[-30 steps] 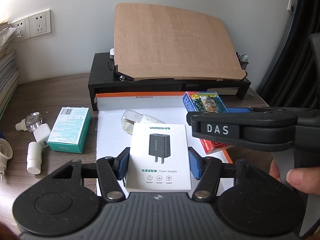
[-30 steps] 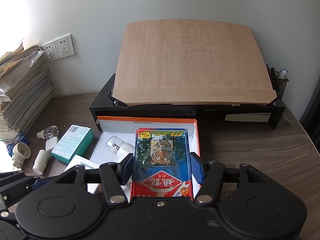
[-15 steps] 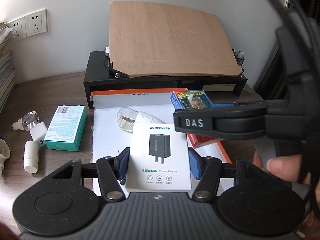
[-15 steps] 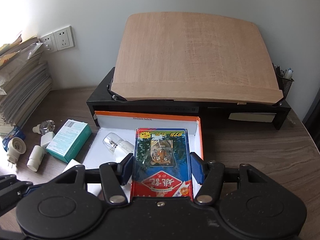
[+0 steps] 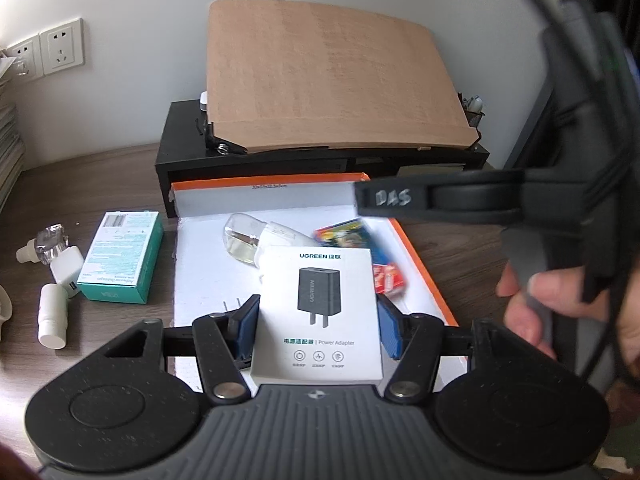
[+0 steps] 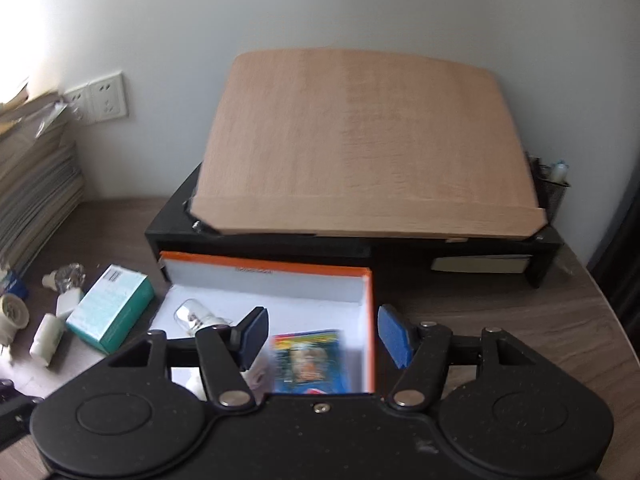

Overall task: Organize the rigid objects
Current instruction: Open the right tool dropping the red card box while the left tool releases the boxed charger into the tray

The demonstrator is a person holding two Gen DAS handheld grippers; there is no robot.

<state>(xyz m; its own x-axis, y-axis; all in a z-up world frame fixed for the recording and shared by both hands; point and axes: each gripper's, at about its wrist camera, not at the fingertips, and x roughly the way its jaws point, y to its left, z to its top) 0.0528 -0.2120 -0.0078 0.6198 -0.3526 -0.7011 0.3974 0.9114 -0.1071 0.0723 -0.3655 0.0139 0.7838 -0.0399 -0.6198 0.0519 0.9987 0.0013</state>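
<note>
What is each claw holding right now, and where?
Left claw grips the power adapter box by its side edges; right claw is open, holding nothing.

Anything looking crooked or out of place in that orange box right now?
The playing card pack lies loose and skewed in the orange box, under the open right gripper. Nothing looks spilled or damaged.

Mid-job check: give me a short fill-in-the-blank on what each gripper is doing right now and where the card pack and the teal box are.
1. The left gripper is shut on the white ______ box.
2. The right gripper has its jaws ______, with nothing held between them.
3. The card pack lies inside the ______ box.
4. The teal box sits on the desk, ______ the orange box.

Missing words: power adapter; open; orange; outside
</note>
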